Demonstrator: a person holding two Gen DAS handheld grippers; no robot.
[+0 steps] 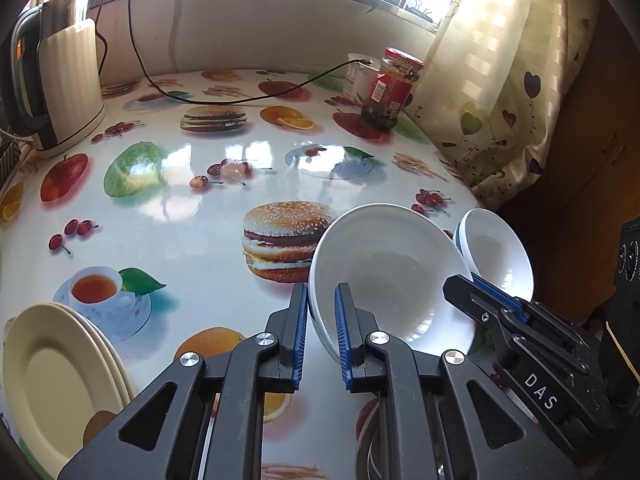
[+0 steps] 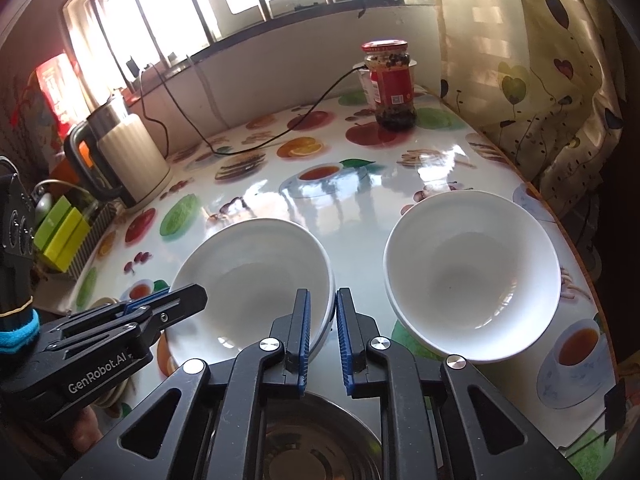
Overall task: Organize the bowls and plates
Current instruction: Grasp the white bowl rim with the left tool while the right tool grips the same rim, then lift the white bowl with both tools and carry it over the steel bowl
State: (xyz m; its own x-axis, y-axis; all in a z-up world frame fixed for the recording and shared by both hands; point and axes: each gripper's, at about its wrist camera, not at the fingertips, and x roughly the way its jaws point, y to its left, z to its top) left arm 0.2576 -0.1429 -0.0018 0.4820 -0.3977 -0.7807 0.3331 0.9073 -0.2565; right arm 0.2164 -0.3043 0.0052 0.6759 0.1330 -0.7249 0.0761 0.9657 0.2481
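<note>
Both my claws, left (image 1: 322, 330) and right (image 2: 322, 330), pinch one round white ceramic bowl (image 2: 256, 280) by opposite rims; next, lift it level toward the second white bowl (image 2: 472, 276)

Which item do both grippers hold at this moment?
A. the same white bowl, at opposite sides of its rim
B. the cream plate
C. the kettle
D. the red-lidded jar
A: the left gripper and the right gripper each have their jaws closed on the rim of one white bowl, while a second white bowl sits free beside it.
</note>
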